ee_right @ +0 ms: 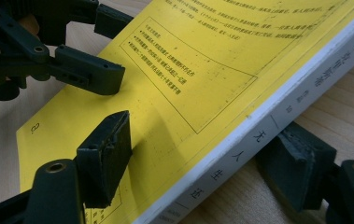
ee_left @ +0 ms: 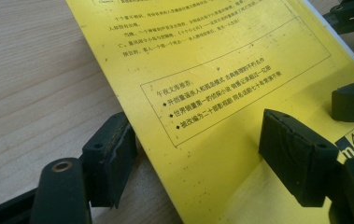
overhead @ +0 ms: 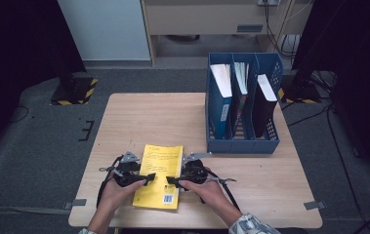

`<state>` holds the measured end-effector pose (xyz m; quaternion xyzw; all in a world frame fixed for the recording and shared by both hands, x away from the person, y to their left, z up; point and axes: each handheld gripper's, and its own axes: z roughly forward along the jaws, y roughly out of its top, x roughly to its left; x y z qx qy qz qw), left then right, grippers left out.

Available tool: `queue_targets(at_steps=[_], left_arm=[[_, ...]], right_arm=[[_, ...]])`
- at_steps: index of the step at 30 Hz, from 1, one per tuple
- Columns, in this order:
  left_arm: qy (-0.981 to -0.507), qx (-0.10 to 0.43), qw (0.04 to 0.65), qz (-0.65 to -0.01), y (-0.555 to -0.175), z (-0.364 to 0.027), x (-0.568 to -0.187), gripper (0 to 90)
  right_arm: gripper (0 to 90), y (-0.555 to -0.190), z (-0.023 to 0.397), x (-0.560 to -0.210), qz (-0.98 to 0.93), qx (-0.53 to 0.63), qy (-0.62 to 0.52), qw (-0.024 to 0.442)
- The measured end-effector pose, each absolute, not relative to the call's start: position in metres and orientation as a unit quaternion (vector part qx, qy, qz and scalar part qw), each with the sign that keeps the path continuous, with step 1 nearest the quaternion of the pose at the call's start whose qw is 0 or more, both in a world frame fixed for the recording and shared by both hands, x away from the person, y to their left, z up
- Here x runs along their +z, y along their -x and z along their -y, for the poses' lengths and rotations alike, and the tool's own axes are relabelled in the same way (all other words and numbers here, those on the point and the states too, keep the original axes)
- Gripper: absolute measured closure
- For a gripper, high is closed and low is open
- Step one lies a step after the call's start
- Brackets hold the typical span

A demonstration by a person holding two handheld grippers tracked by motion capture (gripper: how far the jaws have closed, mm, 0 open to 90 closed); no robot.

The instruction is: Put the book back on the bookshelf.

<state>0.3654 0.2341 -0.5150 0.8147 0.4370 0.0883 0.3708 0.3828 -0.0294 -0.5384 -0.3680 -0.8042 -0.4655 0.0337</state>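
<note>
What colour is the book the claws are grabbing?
Yellow, with a white spine; the book shows best in the right gripper view.

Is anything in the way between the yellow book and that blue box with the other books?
Nothing visible is. Bare table lies between the yellow book and the blue box, whose three slots each already hold a book.

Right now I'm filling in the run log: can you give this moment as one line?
yellow book: flat on table | left gripper: straddles left edge | right gripper: straddles spine edge | file rack: three books upright
</note>
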Motion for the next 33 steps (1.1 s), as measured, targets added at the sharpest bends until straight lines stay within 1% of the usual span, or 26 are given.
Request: queue_targets(at_steps=[3, 4, 5, 10, 13, 17, 19, 25, 28, 33], left_arm=[[-0.815, 0.09, 0.366, -0.44, -0.363, -0.237, -0.514, 28.7], [-0.816, 0.091, 0.366, -0.439, -0.362, -0.238, -0.515, 31.5], [-0.817, 0.088, 0.366, -0.438, -0.362, -0.239, -0.515, 32.3], [-0.818, 0.081, 0.361, -0.44, -0.363, -0.241, -0.516, 34.3], [-0.816, 0.076, 0.361, -0.444, -0.363, -0.24, -0.516, 34.5], [-0.814, 0.076, 0.359, -0.45, -0.363, -0.239, -0.516, 34.6], [-0.814, 0.075, 0.359, -0.451, -0.363, -0.239, -0.516, 34.6], [-0.812, 0.073, 0.36, -0.454, -0.364, -0.238, -0.517, 34.6], [-0.81, 0.073, 0.362, -0.455, -0.363, -0.238, -0.517, 34.5], [-0.809, 0.073, 0.363, -0.456, -0.363, -0.237, -0.517, 34.4]], right_arm=[[27.2, -0.383, 0.029, -0.539, 0.804, -0.466, 0.367, 0.033], [27.3, -0.383, 0.029, -0.539, 0.805, -0.466, 0.367, 0.033], [27.3, -0.383, 0.029, -0.539, 0.805, -0.466, 0.367, 0.033], [27.7, -0.384, 0.03, -0.538, 0.805, -0.465, 0.368, 0.036], [27.7, -0.384, 0.03, -0.538, 0.805, -0.464, 0.369, 0.037], [26.9, -0.39, 0.029, -0.536, 0.799, -0.461, 0.382, 0.056], [26.8, -0.391, 0.029, -0.536, 0.8, -0.459, 0.382, 0.058], [27.0, -0.396, 0.025, -0.535, 0.802, -0.455, 0.383, 0.06], [30.4, -0.399, 0.023, -0.536, 0.8, -0.455, 0.388, 0.054], [30.7, -0.402, 0.021, -0.534, 0.803, -0.449, 0.389, 0.052]])
